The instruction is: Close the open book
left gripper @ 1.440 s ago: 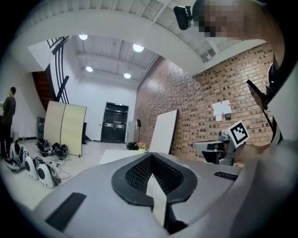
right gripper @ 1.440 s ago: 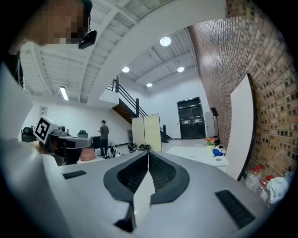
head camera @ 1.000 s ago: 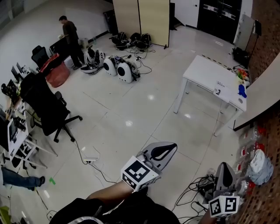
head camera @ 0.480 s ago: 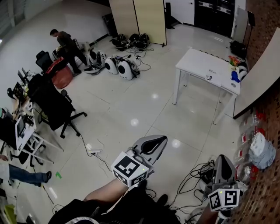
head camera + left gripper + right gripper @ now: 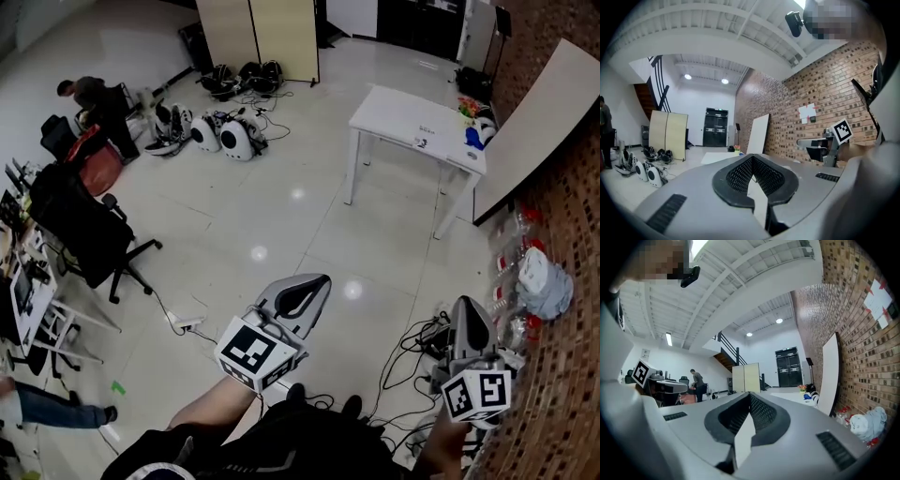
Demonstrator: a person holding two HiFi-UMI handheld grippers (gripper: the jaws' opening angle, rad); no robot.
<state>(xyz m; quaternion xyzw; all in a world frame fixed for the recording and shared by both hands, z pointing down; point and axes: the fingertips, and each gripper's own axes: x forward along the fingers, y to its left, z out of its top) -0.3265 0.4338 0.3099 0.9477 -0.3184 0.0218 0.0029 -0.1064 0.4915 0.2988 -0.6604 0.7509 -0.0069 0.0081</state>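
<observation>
- Ahead, a white table [image 5: 398,112] stands across a glossy floor [image 5: 281,216], well apart from the person holding the tools. A blue thing [image 5: 473,138] and a few small flat items lie at its right end.
- The book cannot be picked out in any view. The small items on the table are too small to tell whether one of them is it.
- A white board [image 5: 534,122] leans against the brick wall [image 5: 558,375] just beyond the table. A white bundle [image 5: 542,277] lies at the foot of the wall.
- Black cables [image 5: 408,361] sprawl on the floor just beside the right gripper [image 5: 467,314].
- Off to the left are a black office chair [image 5: 80,230], a folding screen [image 5: 258,37] and a person [image 5: 94,98] bent over near the desks.
- The left gripper [image 5: 309,284] points level toward the table. Its jaws are clenched tip to tip, with nothing between them.
- The right gripper is held level beside it, its jaws likewise pressed together and empty.
</observation>
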